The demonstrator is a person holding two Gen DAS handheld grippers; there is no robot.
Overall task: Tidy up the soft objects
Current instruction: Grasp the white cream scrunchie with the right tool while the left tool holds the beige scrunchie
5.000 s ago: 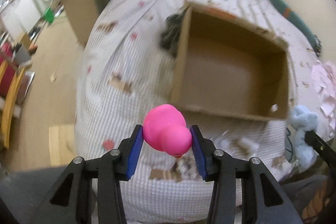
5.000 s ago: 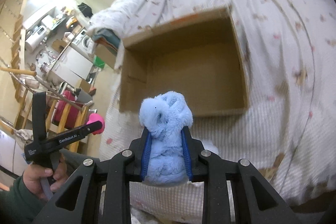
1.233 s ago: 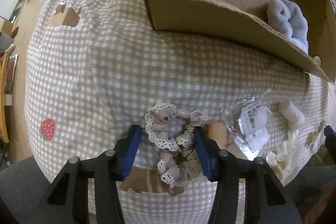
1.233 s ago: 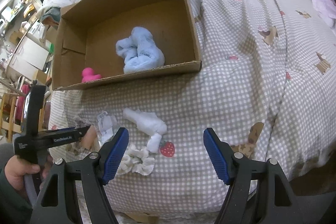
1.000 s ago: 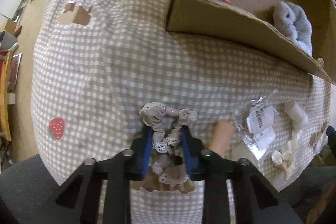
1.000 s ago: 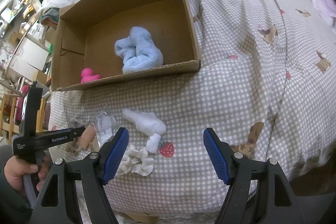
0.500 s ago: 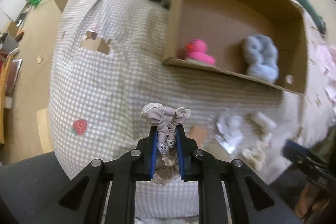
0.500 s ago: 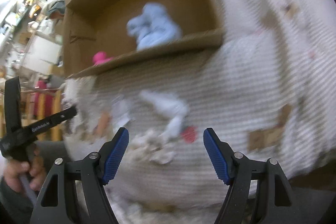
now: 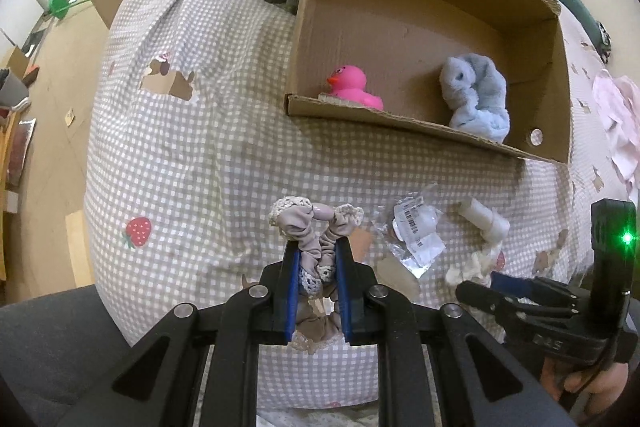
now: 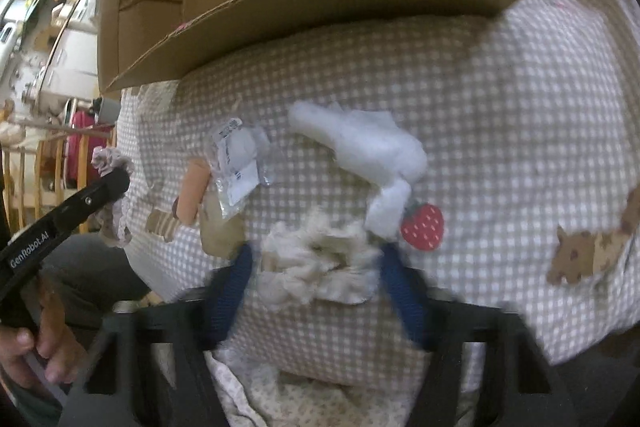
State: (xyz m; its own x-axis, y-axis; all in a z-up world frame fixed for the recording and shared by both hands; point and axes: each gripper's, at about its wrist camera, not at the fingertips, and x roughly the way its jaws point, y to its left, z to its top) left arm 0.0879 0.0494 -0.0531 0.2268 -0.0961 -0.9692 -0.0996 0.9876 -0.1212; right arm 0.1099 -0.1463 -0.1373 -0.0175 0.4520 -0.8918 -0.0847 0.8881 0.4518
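Since a second ago the left gripper (image 9: pixel 316 259) has lifted the beige lace scrunchie (image 9: pixel 314 223) clear of the checked bedspread (image 9: pixel 192 155), and the right gripper (image 10: pixel 316 267) has dropped down over the cream scrunchie (image 10: pixel 316 263), so both hands are busy now.

Left jaws are sitting narrow and pinching the beige lace scrunchie, which is dangling in front of the cardboard box's (image 9: pixel 404 123) near wall. Right jaws are closing with the cream scrunchie between them, but that view is getting blurry, so I can't tell if the pads are actually pressing it yet.

Inside the cardboard box the pink rubber duck (image 9: pixel 352 87) is sitting toward the left near corner and the blue plush toy (image 9: pixel 476 99) is lying toward the right. Just in front of the box a crinkly plastic packet (image 9: pixel 412 231) and a white rolled cloth (image 10: pixel 372 151) are lying on the bedspread, with the cream scrunchie a bit nearer still.
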